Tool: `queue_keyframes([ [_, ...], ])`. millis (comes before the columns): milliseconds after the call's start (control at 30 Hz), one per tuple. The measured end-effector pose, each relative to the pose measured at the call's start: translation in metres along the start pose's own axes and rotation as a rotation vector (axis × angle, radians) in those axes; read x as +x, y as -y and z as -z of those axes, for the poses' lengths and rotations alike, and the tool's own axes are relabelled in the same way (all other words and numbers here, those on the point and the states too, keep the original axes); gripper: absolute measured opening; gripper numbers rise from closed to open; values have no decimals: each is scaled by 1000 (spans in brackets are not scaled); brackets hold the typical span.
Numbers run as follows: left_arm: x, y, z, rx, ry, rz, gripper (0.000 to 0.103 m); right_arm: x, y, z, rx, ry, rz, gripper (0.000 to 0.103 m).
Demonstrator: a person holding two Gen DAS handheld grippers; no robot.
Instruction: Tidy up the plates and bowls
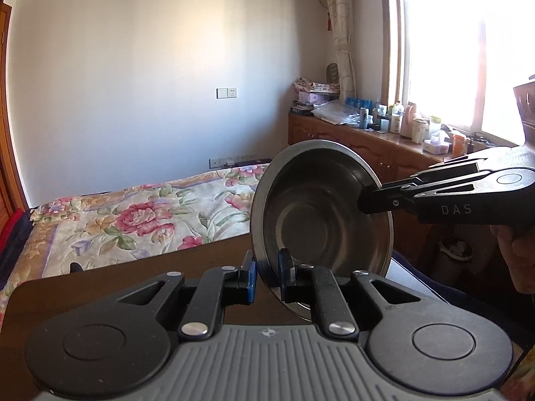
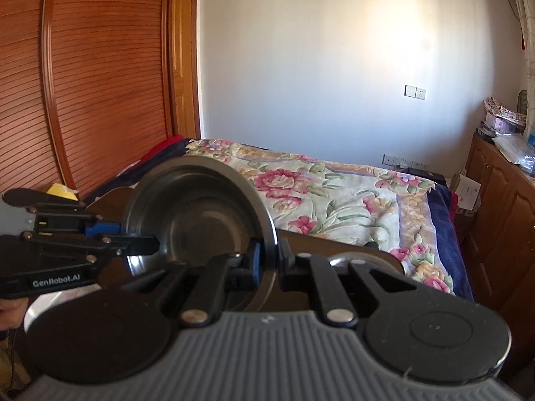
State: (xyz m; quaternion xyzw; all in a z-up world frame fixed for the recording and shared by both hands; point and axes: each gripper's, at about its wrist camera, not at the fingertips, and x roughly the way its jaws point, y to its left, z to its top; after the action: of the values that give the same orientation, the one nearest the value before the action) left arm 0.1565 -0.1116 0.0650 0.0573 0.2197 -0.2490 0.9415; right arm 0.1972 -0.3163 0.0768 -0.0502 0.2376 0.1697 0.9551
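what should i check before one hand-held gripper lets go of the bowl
1. Left hand-held gripper pinching the steel bowl rim: ok, blue pads straddle the rim, though the left pad seems slightly off it.
2. Right hand-held gripper pinching the opposite rim: ok, jaws closed on it.
3. Bowl level: not ok, it is tipped steeply on edge, opening sideways.
4. Bowl empty: ok, nothing shows inside.
5. Bowl supported from below: not ok, it is held above the dark table.
6. Drop-off spot free: cannot tell, the destination is not identifiable.
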Motion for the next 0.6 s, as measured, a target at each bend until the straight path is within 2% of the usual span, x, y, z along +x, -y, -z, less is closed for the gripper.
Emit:
queue_keyframes([
  [200,-12,9,11,16,3,5,12,-8,-2,15,8,-16,-11,11],
  [600,-22,22,43,6,-47,44,11,-25,-9,50,40,-47,-20,12],
])
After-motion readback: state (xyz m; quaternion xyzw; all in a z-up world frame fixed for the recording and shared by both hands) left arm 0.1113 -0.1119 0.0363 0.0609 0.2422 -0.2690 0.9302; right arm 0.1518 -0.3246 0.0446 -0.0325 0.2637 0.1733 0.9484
